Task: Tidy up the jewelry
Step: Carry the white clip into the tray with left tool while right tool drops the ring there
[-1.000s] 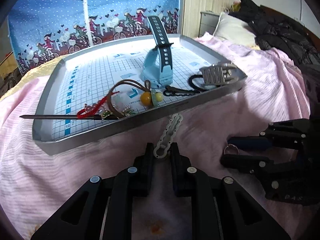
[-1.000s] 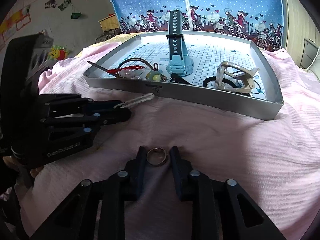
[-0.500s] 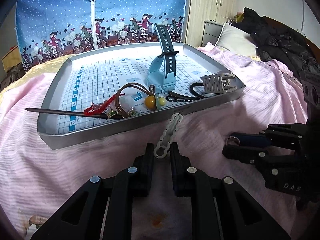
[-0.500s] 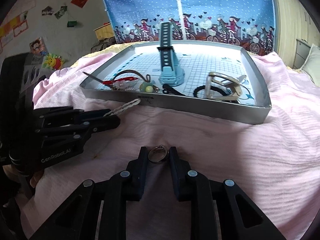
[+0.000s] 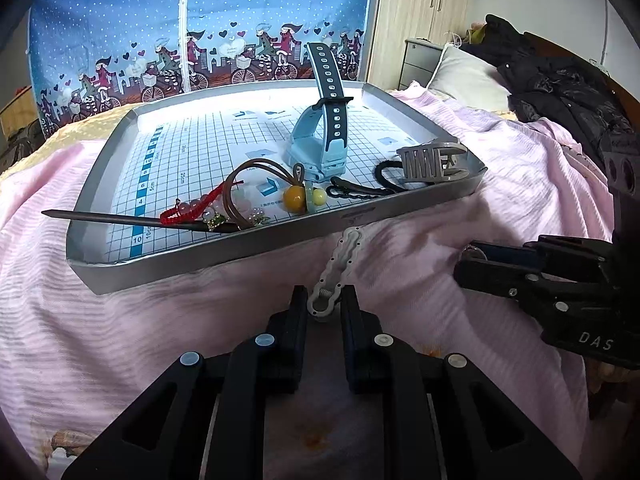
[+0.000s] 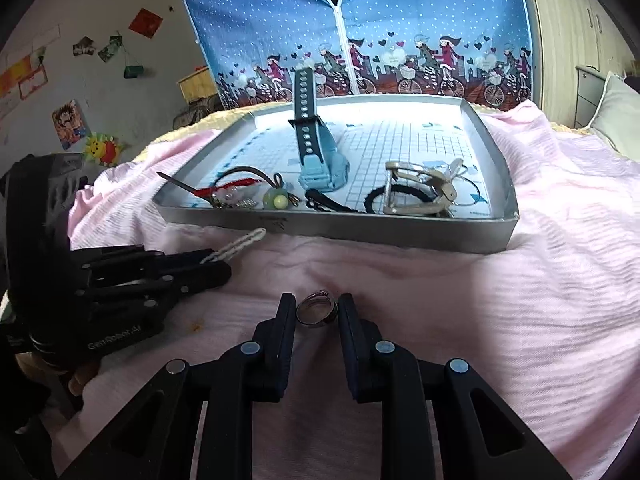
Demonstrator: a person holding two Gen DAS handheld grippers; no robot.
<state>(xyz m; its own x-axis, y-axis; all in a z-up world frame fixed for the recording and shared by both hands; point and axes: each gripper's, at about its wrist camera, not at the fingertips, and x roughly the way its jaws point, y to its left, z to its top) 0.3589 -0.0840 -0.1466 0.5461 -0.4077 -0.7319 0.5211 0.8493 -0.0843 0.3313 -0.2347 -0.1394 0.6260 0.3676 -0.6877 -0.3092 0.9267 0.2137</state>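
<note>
I am looking along both hand-held grippers toward a shallow grey tray [image 5: 224, 260] lying on a pink bedspread [image 5: 100, 340]. I use the tray as my landmark throughout.

My left gripper [image 5: 323, 308] is hovering just in front of the tray's near wall. Its jaws are clamped on one end of a pale wavy hair clip [image 5: 340, 264], and the clip's far end is reaching up to the tray's near wall; I cannot tell whether it is touching.

My right gripper [image 6: 318, 314] is also sitting in front of the tray, farther back from the near wall. Its jaws are pinching a small metal ring [image 6: 316, 310] held just above the bedspread.

Inside the tray, on a grid-printed liner, a light blue watch [image 5: 320, 148] is standing near the middle with its dark strap rising upright. Along the tray's near wall, from the left corner, I am seeing a long dark hair stick [image 5: 132, 220] whose tip is poking over the left wall, a red cord bracelet [image 5: 192, 206], a brown cord with yellow beads [image 5: 296, 198], and a black bobby pin [image 5: 356, 192]. In the near right corner a grey claw clip [image 5: 430, 158] is resting on a black hair tie [image 6: 376, 200].

Beyond the tray's far wall a blue fabric wardrobe [image 6: 360, 20] printed with cyclists is standing.
</note>
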